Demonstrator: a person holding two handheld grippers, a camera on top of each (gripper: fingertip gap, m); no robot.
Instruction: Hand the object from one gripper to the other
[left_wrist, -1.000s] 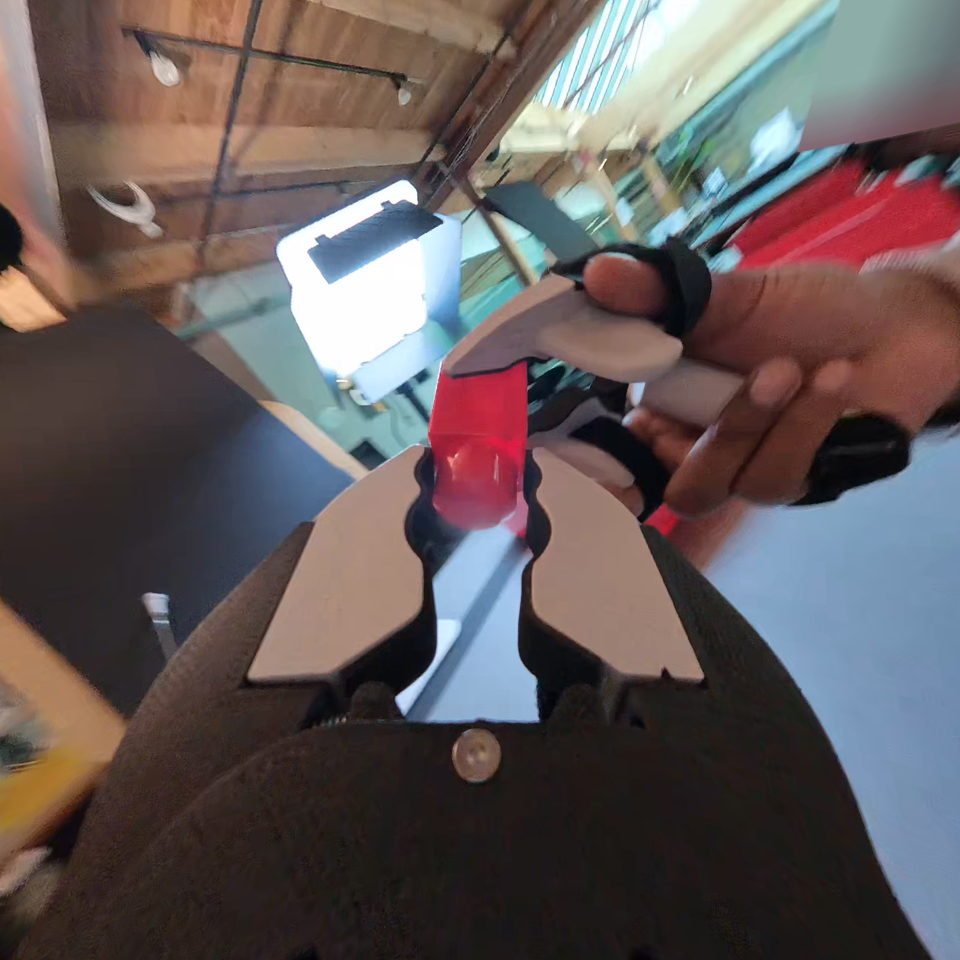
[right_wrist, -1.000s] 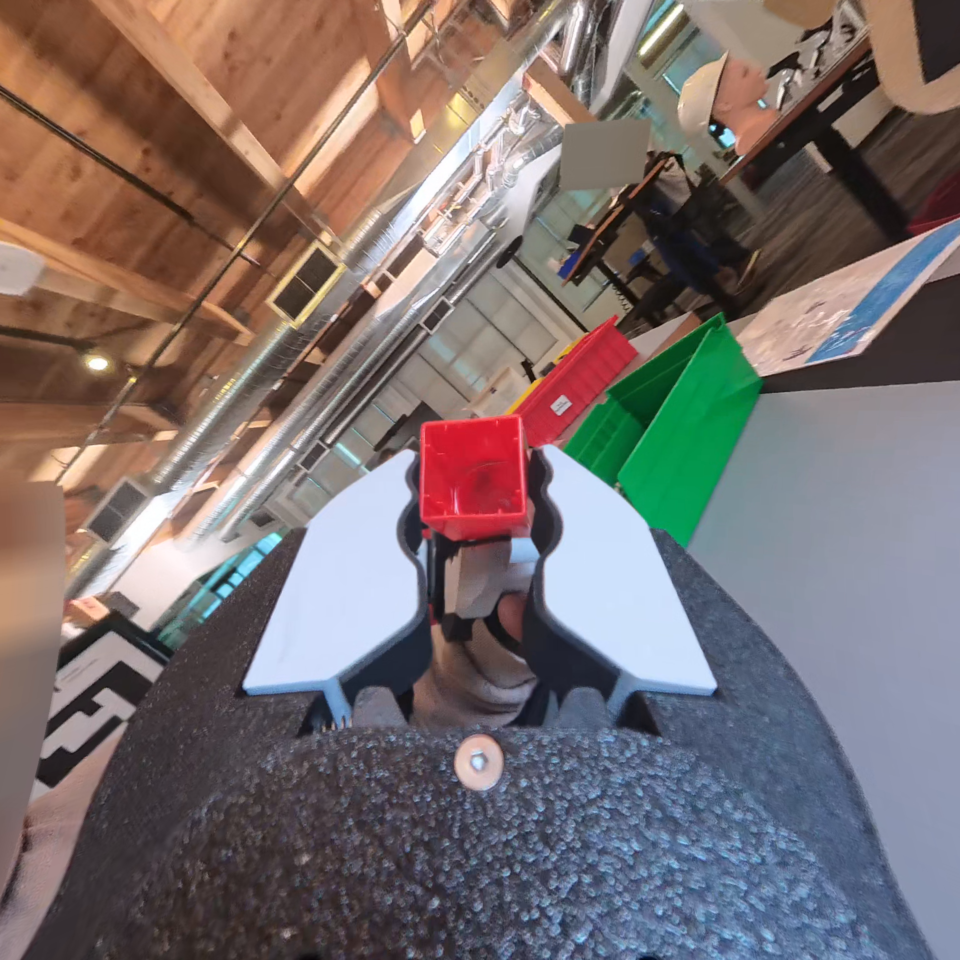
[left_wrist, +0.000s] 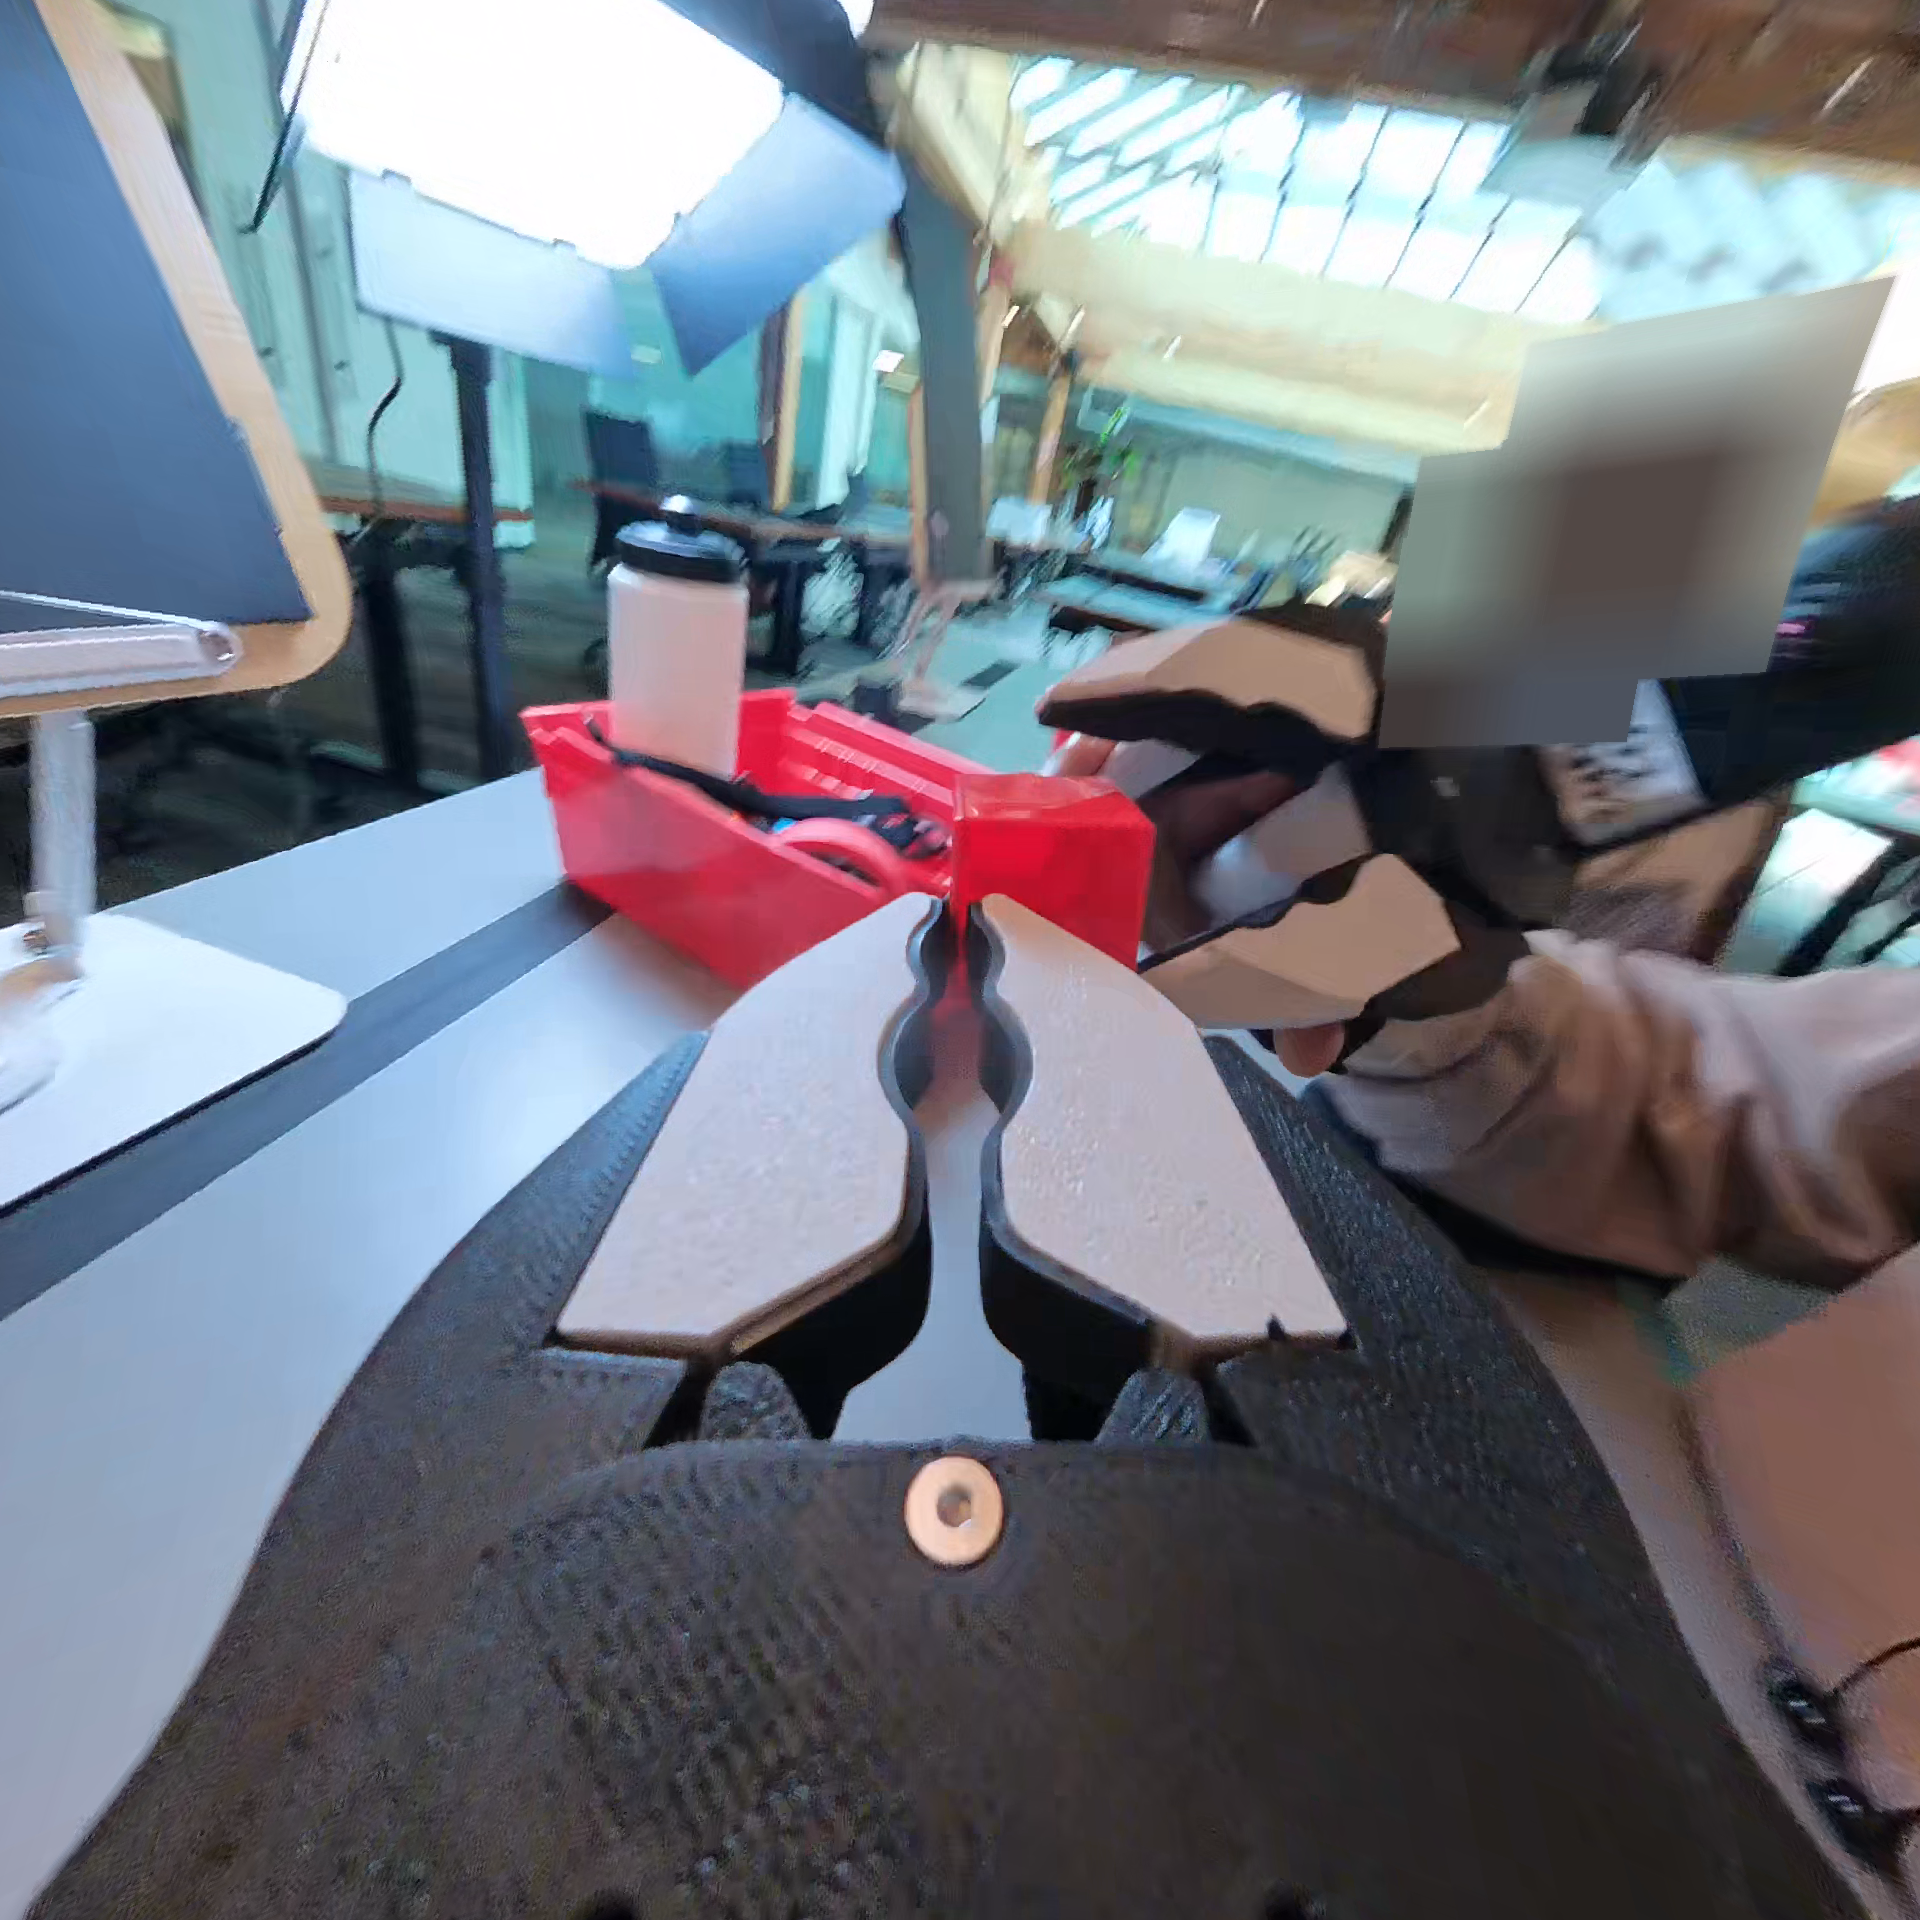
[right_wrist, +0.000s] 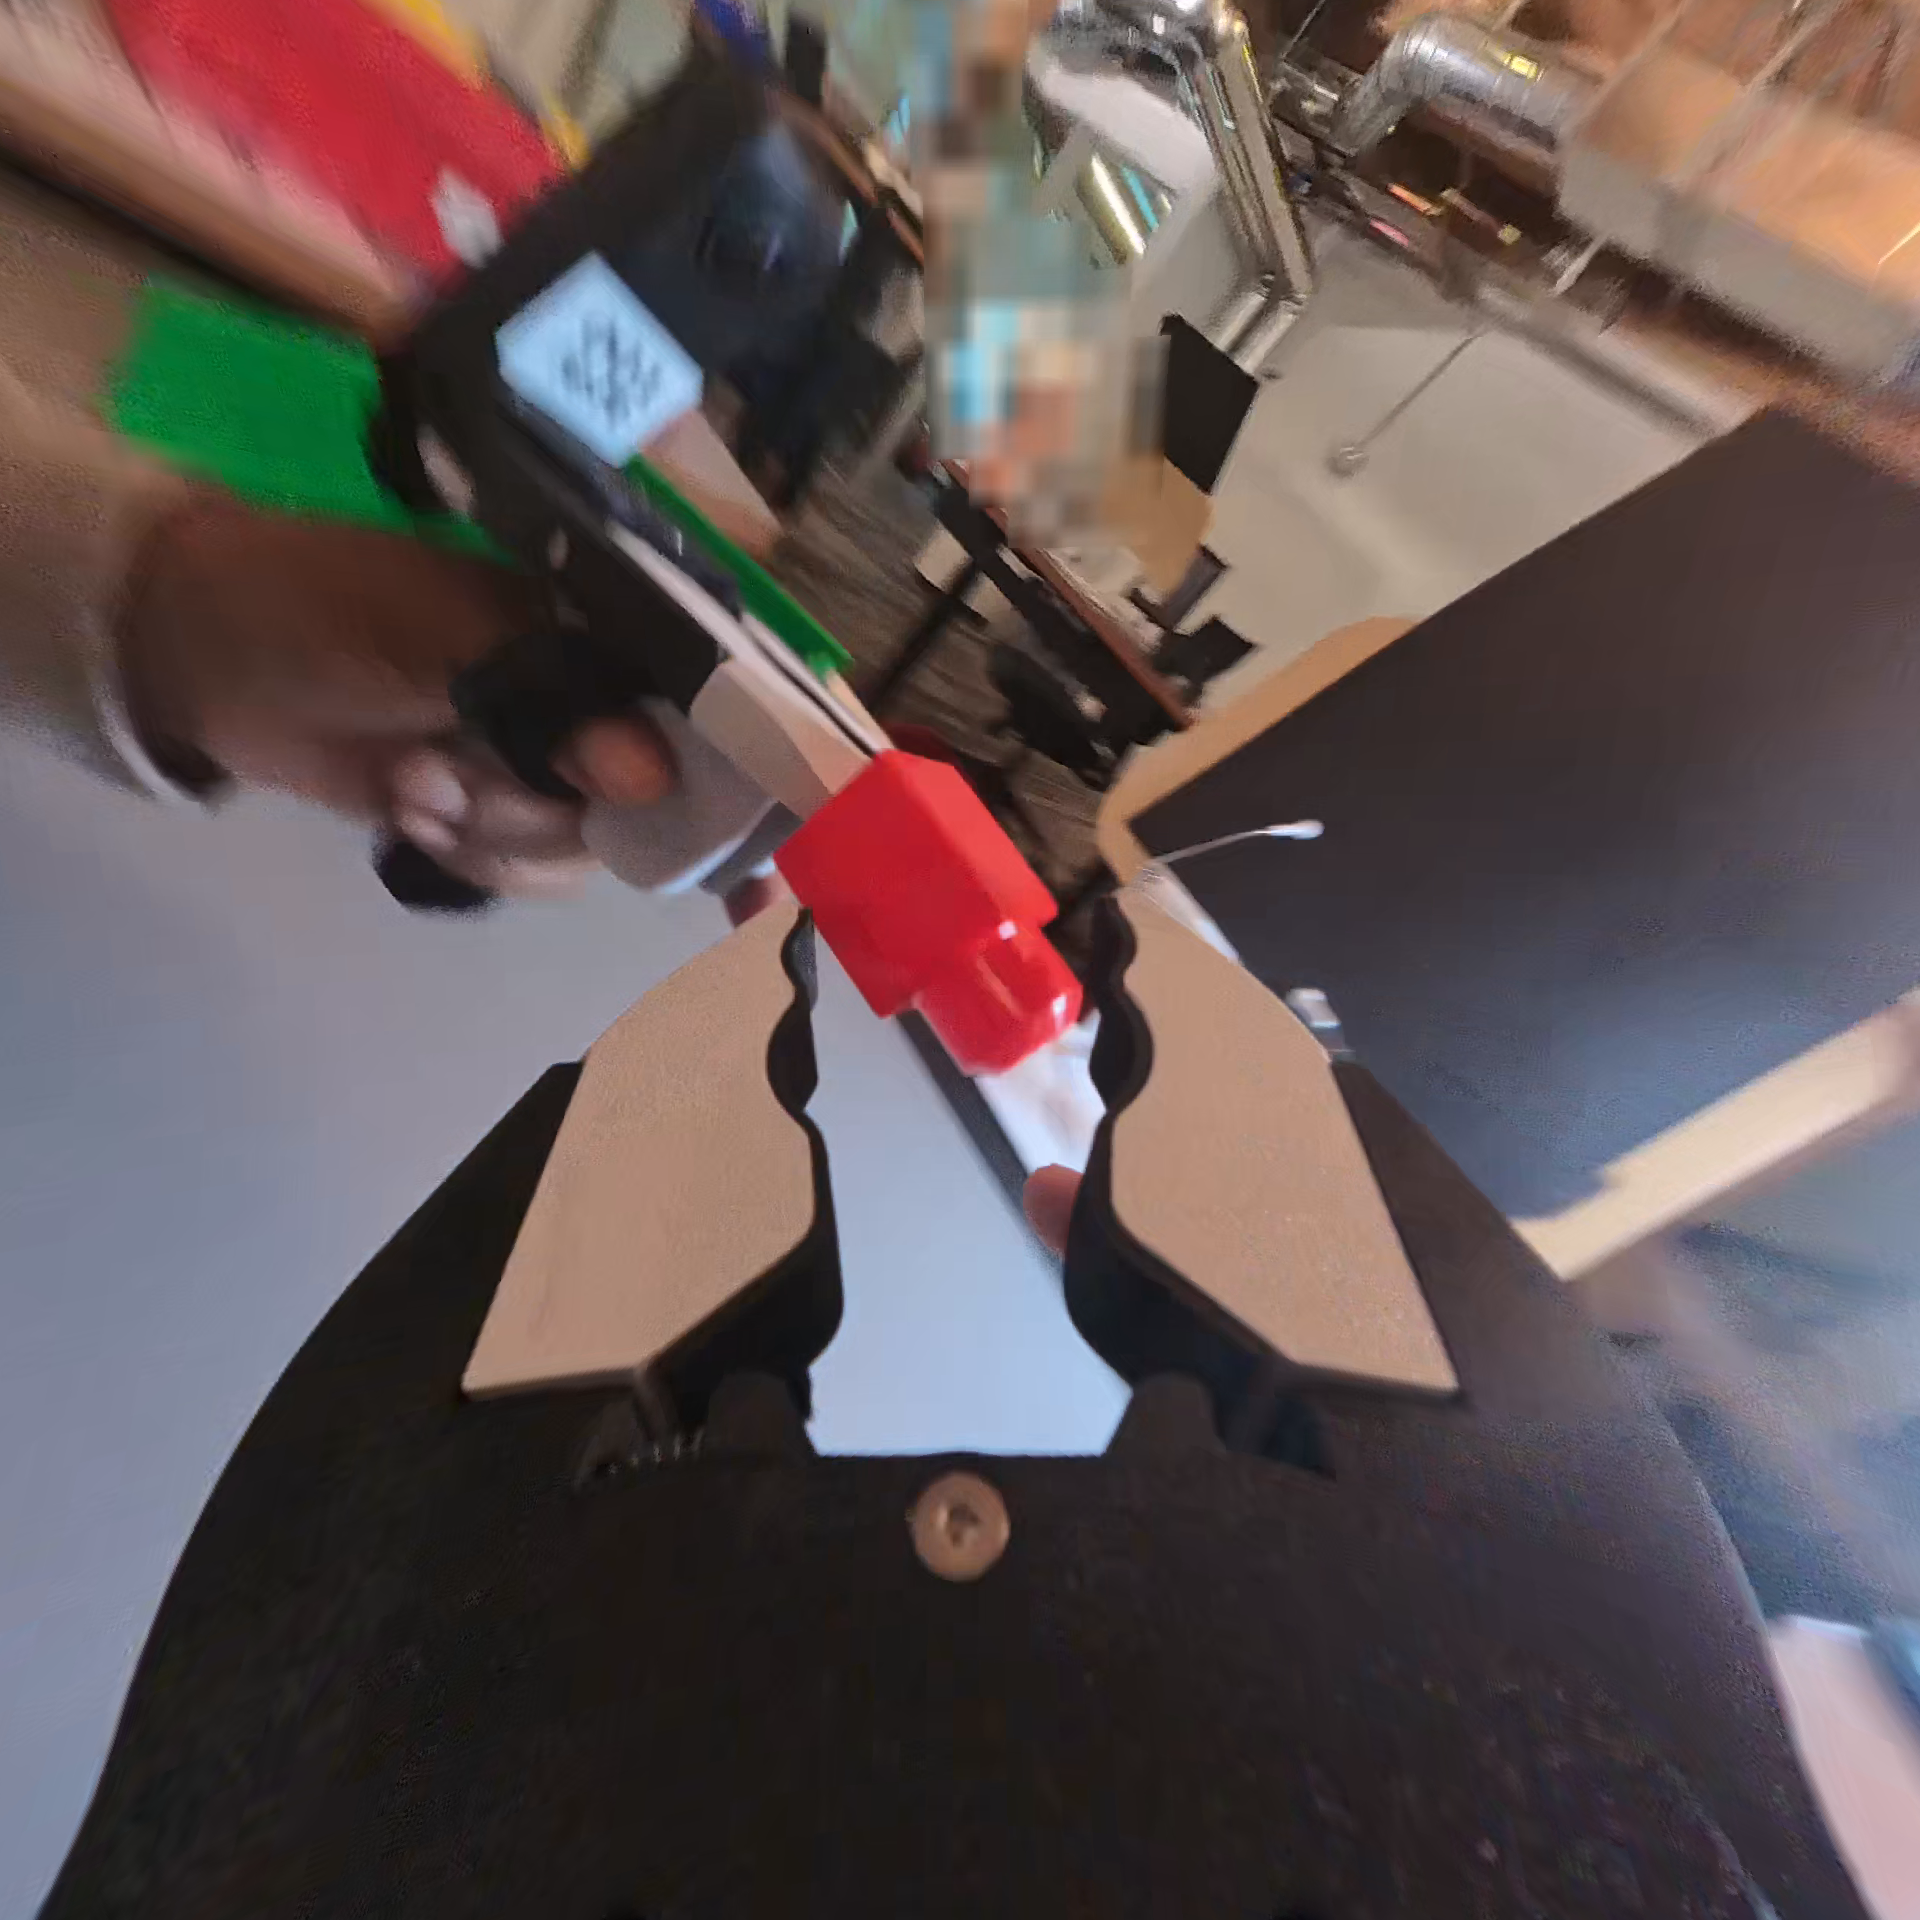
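Looking along the left gripper (left_wrist: 956, 914), no writing can be read anywhere. Its two pale fingers are drawn almost together, with only a thin slit between the tips. They pinch the near edge of the red block (left_wrist: 1049, 862), which sticks out just past them above the grey table (left_wrist: 312, 1195). Left of the block and just behind it sits a red bin (left_wrist: 675, 873) with a white bottle (left_wrist: 675, 665) with a black cap standing in it. Farther left of the block is a silver monitor stand (left_wrist: 156, 1039). Right of the block the right gripper (left_wrist: 1117, 831) faces it with its fingers spread well apart, one above and one below. A pale sleeve (left_wrist: 1558, 1091) runs back from it. In the right wrist view, the only marking is a white tag (right_wrist: 597, 358) with a black pattern on the left gripper's body, up and left of the block, too blurred to read. The right gripper (right_wrist: 956, 914) is spread wide and grips nothing. The red block (right_wrist: 914, 883) hangs tilted over the gap at its tips, its round stud end pointing down between them. The block's side lies just beside one tip, though whether they touch cannot be told. The left gripper (right_wrist: 831, 748) clamps the block's upper end, held by a hand (right_wrist: 364, 675). A green bin (right_wrist: 239, 405) is blurred behind that hand, and a dark panel (right_wrist: 1558, 779) stands right of the block.
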